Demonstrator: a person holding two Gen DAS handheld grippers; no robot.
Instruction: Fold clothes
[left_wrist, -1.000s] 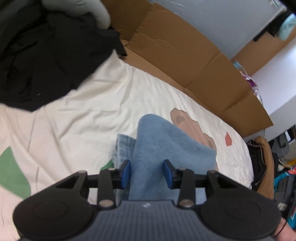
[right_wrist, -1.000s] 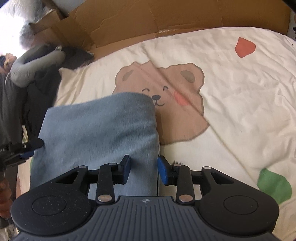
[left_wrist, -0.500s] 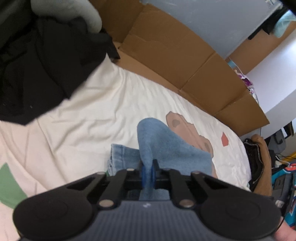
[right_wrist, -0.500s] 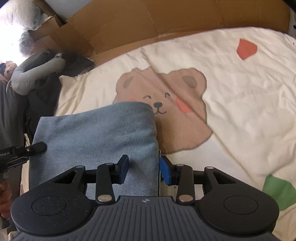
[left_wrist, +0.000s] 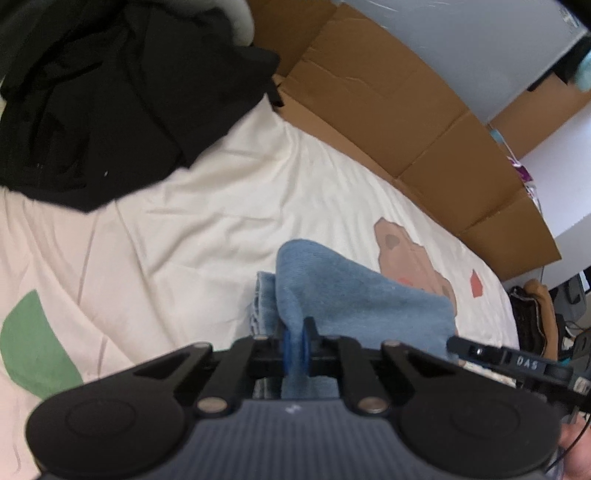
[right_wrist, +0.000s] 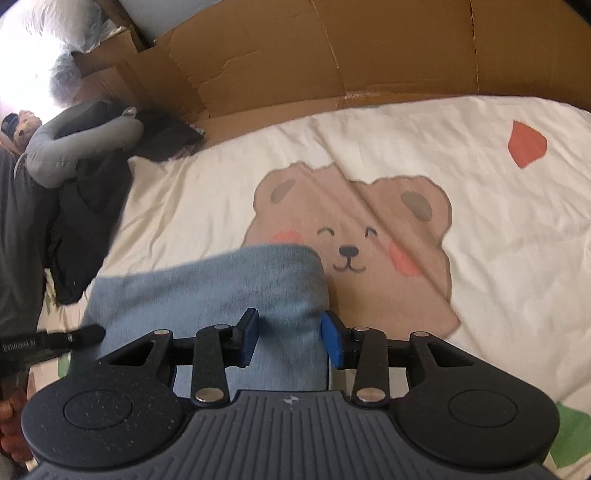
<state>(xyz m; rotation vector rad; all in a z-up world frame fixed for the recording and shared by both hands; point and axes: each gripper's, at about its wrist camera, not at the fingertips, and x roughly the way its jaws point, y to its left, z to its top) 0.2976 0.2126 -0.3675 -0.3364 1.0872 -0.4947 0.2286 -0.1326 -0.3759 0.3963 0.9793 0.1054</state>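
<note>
Jaws on your left gripper (left_wrist: 296, 347), which stood open astride the jeans (left_wrist: 354, 299) a second ago, are now clamped on a raised fold of the denim, blue pads pinching it with no gap. The fold stands up just ahead of them, with a paler layer of the jeans lying flat beside it on the left. Since then the black clothes (left_wrist: 110, 99) have slid toward the upper left, and the tip of your right gripper has come in at the right edge.

No containers show, only flattened cardboard (right_wrist: 295, 59) along the far edge of the bear-print sheet (right_wrist: 480, 229).

Your right gripper (right_wrist: 290, 338) is partly open and its jaws are closing. The jeans' right edge lies between the pads, which do not press on it: the left pad sits over the denim and the right pad is just outside the edge, over the sheet. Ahead of those jaws the folded end of the jeans covers part of the bear (right_wrist: 369, 221), and the left gripper's finger pokes in at the far left.
</note>
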